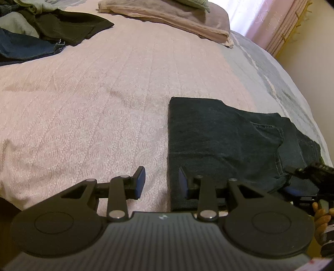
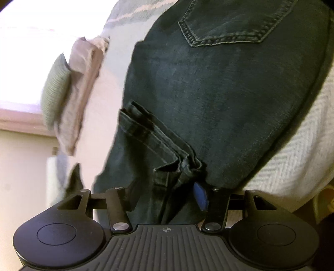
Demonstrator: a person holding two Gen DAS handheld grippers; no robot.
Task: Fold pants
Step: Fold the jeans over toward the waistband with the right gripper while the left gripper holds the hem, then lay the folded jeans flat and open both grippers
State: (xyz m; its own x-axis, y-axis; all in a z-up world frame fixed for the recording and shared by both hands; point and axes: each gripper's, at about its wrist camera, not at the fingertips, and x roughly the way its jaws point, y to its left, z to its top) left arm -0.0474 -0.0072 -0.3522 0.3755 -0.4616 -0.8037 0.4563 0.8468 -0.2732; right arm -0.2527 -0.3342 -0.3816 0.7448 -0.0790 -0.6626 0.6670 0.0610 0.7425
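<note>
Dark blue jeans [image 1: 225,141] lie folded on the pink bedspread [image 1: 94,104], back pocket [image 2: 225,23] facing up. In the left wrist view my left gripper [image 1: 161,181] stands open over the jeans' left edge, one blue pad above the bedspread and the other above the denim. My right gripper [image 2: 167,193] is shut on a bunched, seamed edge of the jeans [image 2: 177,166]. Its right blue pad [image 2: 200,196] presses the cloth, while the denim hides its left finger. It also shows at the jeans' right corner as my right gripper [image 1: 302,179].
A heap of dark and grey clothes [image 1: 52,31] lies at the far left of the bed. Folded beige cloth [image 1: 167,18] and a green cushion [image 2: 54,91] sit at the far end. A striped blue-grey blanket [image 1: 271,73] covers the bed's right side near the wall.
</note>
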